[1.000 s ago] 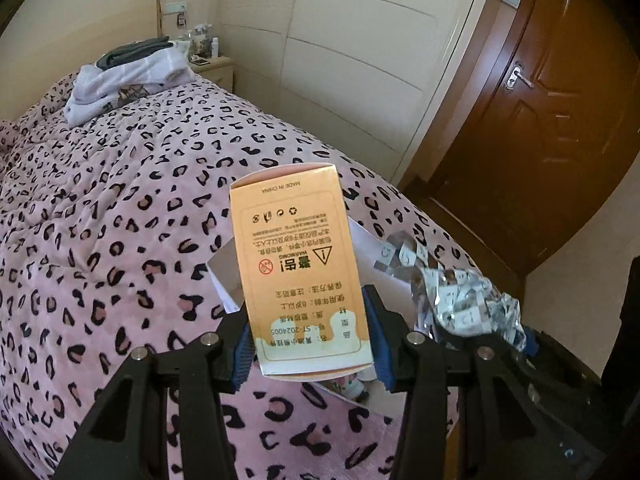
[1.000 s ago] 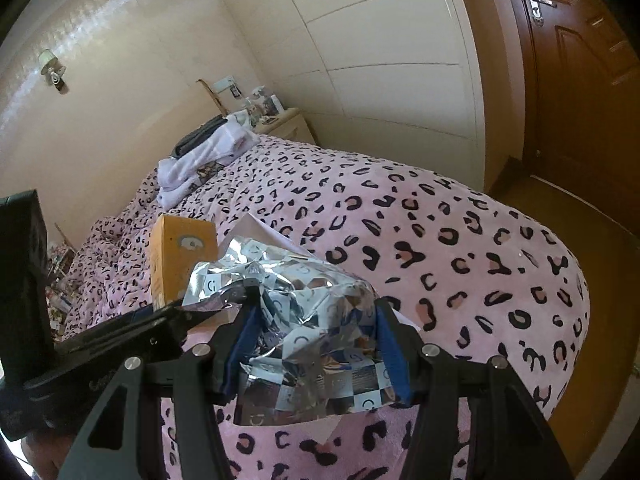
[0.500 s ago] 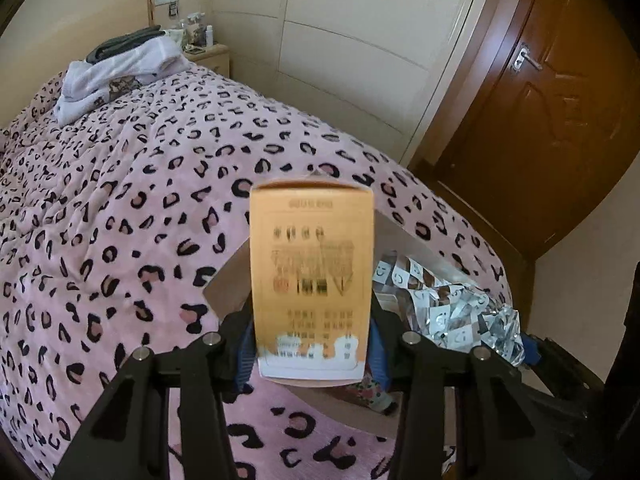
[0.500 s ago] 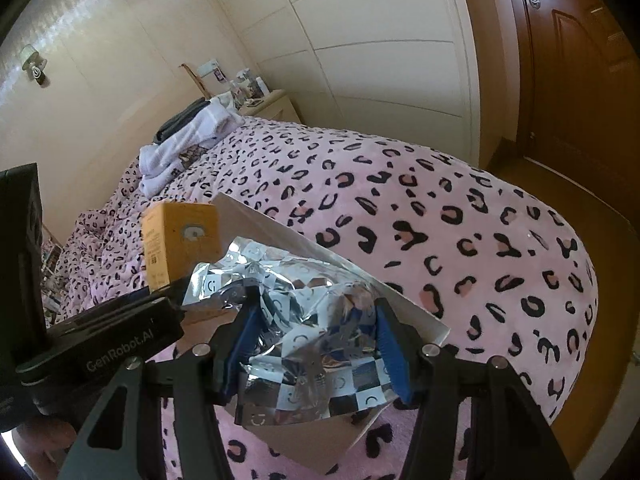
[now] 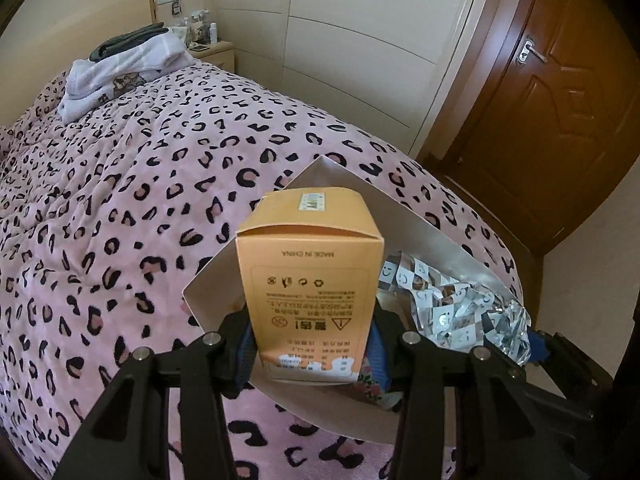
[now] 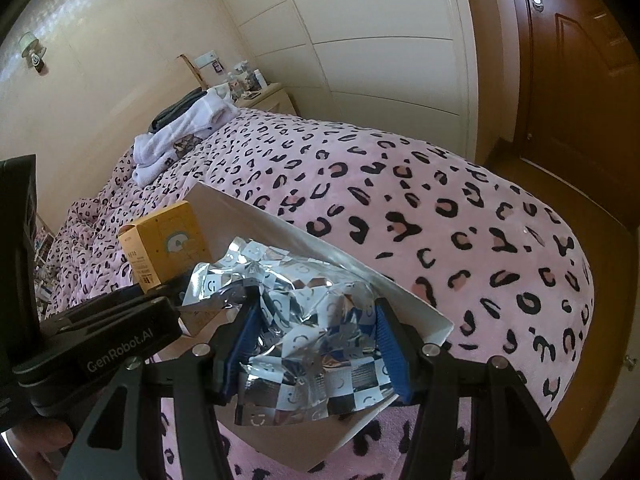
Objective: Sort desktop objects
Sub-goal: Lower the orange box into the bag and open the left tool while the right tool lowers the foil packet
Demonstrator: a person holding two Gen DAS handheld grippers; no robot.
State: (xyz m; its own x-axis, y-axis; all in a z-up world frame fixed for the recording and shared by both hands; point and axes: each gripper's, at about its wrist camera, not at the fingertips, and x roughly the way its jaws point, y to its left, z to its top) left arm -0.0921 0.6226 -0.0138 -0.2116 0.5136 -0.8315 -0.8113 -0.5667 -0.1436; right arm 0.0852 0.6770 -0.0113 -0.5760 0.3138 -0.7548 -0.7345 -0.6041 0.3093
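The left tool (image 5: pixel 312 340) is pinching an orange carton (image 5: pixel 310 280) upright over a white box (image 5: pixel 404 232). Beside it, the right tool (image 6: pixel 316 344) is clamping a crinkled silver foil bag (image 6: pixel 304 320) above that box, which is lying on the leopard-print bed (image 5: pixel 140 184).

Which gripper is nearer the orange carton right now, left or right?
Left. The left gripper is clamped on the orange carton over the white box. The right gripper sits beside it, gripping the foil bag.
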